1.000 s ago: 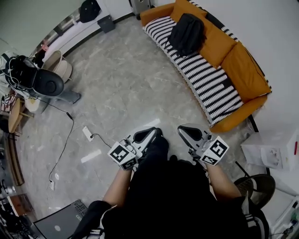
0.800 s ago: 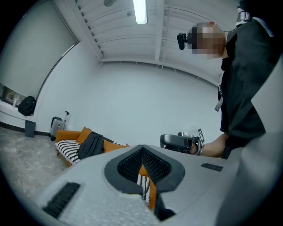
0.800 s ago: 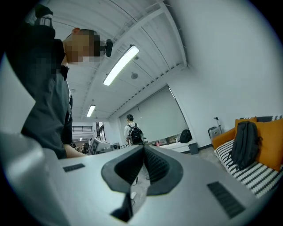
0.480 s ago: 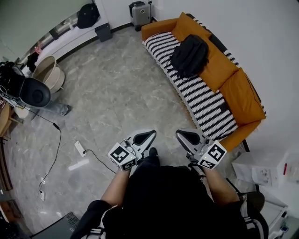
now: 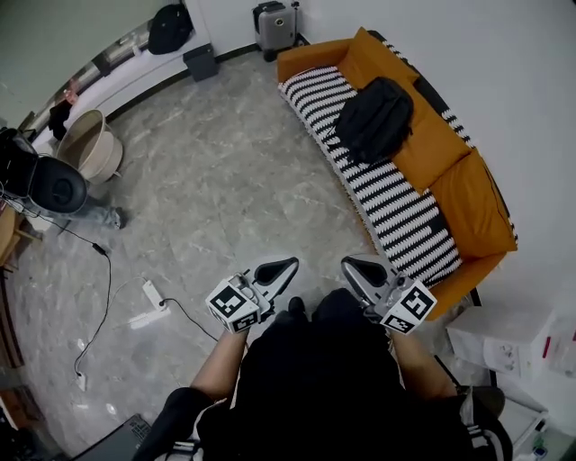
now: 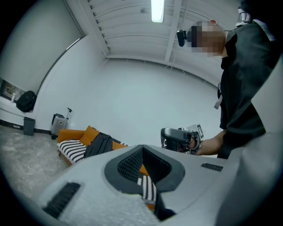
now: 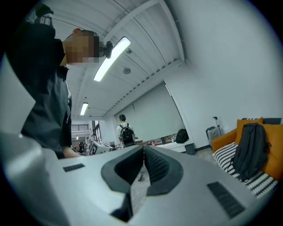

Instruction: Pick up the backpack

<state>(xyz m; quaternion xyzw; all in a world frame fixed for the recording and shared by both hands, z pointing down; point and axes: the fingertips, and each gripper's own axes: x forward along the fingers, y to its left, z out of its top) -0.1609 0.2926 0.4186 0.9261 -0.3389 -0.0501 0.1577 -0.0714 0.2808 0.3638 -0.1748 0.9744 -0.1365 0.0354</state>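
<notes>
Backpack [image 5: 376,117]: black, set on the sofa [image 5: 477,207]. It is propped upright against the orange back cushions, with its base on the black-and-white striped cover [image 5: 387,203]. It is placed toward the sofa's far end. A grey suitcase [image 5: 274,22] is seen at the wall just past that end.

Left gripper [image 5: 286,266]: held level over the grey marbled floor [image 5: 225,180], in front of the person's body. In the left gripper view the jaws are seen pressed together, tip to tip, with nothing gripped between them. Only sofa and striped cover are glimpsed through the hollow behind the tips.

Right gripper [image 5: 353,266]: held level beside the left one, the two apart. In the right gripper view its jaws are likewise closed on nothing.

The backpack is touched by neither gripper and lies well apart from both, ahead and to the right. From the right gripper view it is seen at the right edge, leaning on the cushions.

Also noted: a round basket [image 5: 90,144] at the floor's left edge. A white power strip [image 5: 153,293] with a cable is laid on the floor left of the left gripper.
</notes>
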